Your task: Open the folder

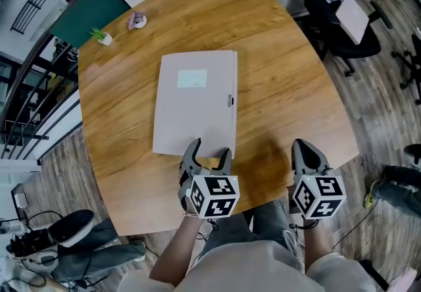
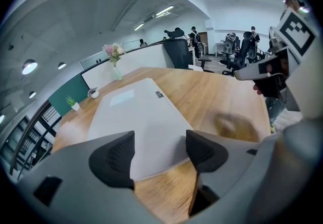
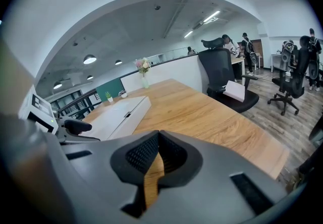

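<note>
One pale grey folder [image 1: 194,103] lay closed and flat in the middle of a rounded wooden table [image 1: 289,87], its long sides running away from the person. It was a plain rectangle with a lighter, slightly green label [image 1: 192,78] on the cover towards the far end. A small dark clasp [image 1: 230,100] sat halfway along its right edge.

The left gripper [image 1: 210,148] was at the folder's near edge, close to the right corner. In the left gripper view its jaws stood apart, with that corner of the folder [image 2: 136,117] lying in the gap and neither dark pad [image 2: 113,160] pressing on it.

The right gripper [image 1: 301,146] hovered over bare wood to the right of the folder, well apart from it. Its jaws were together on nothing.
</note>
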A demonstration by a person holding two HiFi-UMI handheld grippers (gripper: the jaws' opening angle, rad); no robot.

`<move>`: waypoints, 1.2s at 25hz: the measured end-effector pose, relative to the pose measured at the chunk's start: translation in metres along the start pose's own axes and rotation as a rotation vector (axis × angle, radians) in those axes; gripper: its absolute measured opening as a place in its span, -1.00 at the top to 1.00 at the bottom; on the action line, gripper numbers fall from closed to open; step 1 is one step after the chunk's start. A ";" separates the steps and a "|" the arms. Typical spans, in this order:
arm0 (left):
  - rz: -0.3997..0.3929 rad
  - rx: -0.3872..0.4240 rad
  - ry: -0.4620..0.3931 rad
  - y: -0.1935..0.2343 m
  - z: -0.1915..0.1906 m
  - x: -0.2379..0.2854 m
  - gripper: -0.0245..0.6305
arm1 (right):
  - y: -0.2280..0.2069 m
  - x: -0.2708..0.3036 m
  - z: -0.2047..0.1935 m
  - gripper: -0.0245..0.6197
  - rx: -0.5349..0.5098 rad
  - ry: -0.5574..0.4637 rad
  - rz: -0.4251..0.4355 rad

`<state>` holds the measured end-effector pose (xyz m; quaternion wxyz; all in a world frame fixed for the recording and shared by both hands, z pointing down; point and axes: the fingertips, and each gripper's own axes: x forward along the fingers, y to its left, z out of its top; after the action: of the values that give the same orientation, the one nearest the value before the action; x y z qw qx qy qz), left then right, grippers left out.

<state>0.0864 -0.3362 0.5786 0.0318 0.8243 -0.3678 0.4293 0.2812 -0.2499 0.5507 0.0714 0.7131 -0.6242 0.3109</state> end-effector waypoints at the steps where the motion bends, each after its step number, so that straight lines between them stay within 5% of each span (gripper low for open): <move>1: 0.020 0.001 0.000 0.004 0.001 0.000 0.01 | 0.000 0.001 0.000 0.92 0.002 0.000 0.000; 11: -0.088 -0.128 -0.034 -0.003 0.020 0.000 0.02 | 0.001 0.005 0.001 0.92 0.017 -0.004 0.012; 15: -0.110 -0.071 -0.035 0.002 0.007 -0.016 -0.11 | -0.005 0.004 0.003 0.92 0.012 0.004 0.014; 18: -0.090 -0.021 0.003 0.047 -0.034 -0.030 -0.11 | -0.006 0.007 0.004 0.92 -0.001 0.022 0.015; 20: -0.090 0.088 0.029 0.083 -0.057 -0.038 -0.11 | 0.000 0.011 0.005 0.92 -0.017 0.034 0.025; 25: -0.212 0.590 0.068 0.117 -0.082 -0.026 -0.14 | 0.026 0.018 0.001 0.92 -0.081 0.069 0.057; 28: -0.280 0.748 0.070 0.114 -0.088 -0.008 -0.15 | 0.046 0.018 -0.004 0.92 -0.106 0.094 0.071; 30: -0.296 0.780 0.043 0.112 -0.084 -0.001 -0.15 | 0.057 0.017 -0.006 0.92 -0.122 0.104 0.075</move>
<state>-0.0422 -0.3863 0.6012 -0.2140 0.8093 -0.0542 0.5443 0.2259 -0.2739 0.5482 0.1353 0.6663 -0.6638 0.3116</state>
